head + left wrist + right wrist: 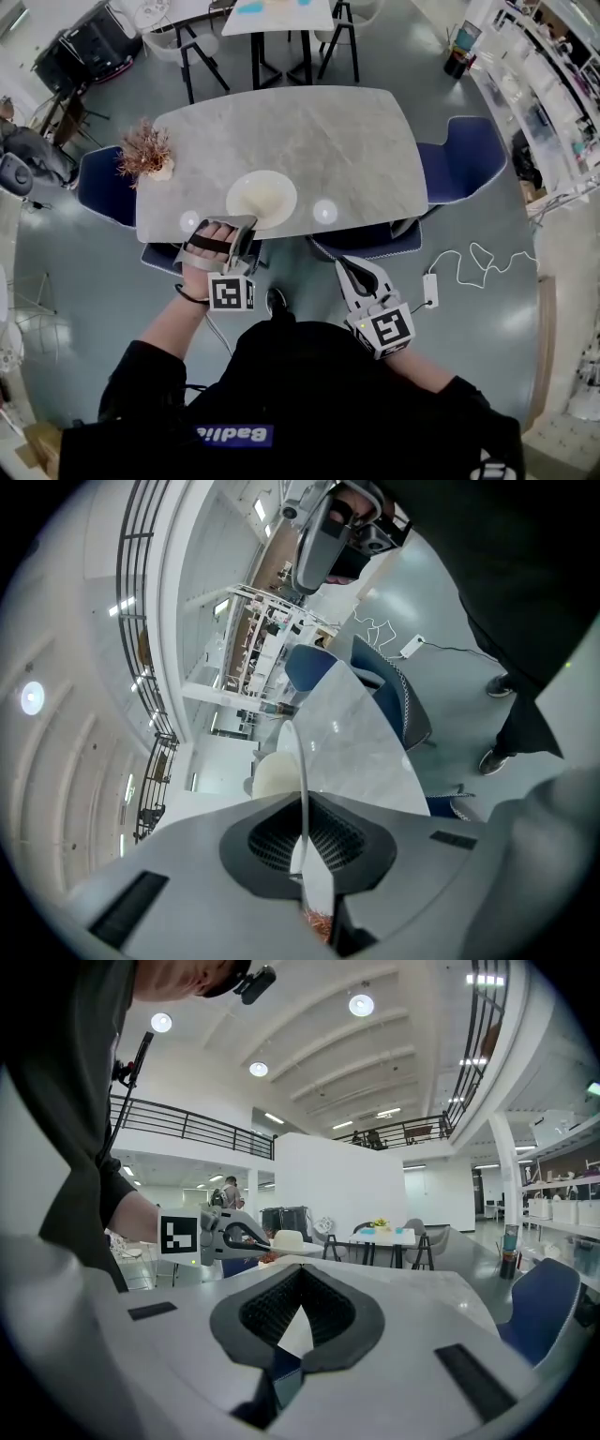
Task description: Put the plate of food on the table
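Plate (283, 187) at table (319, 141) edge.
Left gripper (240, 225) is clamping the plate rim at the table's 6 o'clock edge; right gripper (351, 270), at the plate's 4 o'clock, is hanging closed, empty.

Thin white plate (298, 761) seen edge-on, rim pinched between fingers (255, 841) of left gripper (305, 841), pale food (272, 778) heaped on its left face, marble bench (366, 752) beyond, blue chair (314, 667) behind, right gripper (319, 538) at top.
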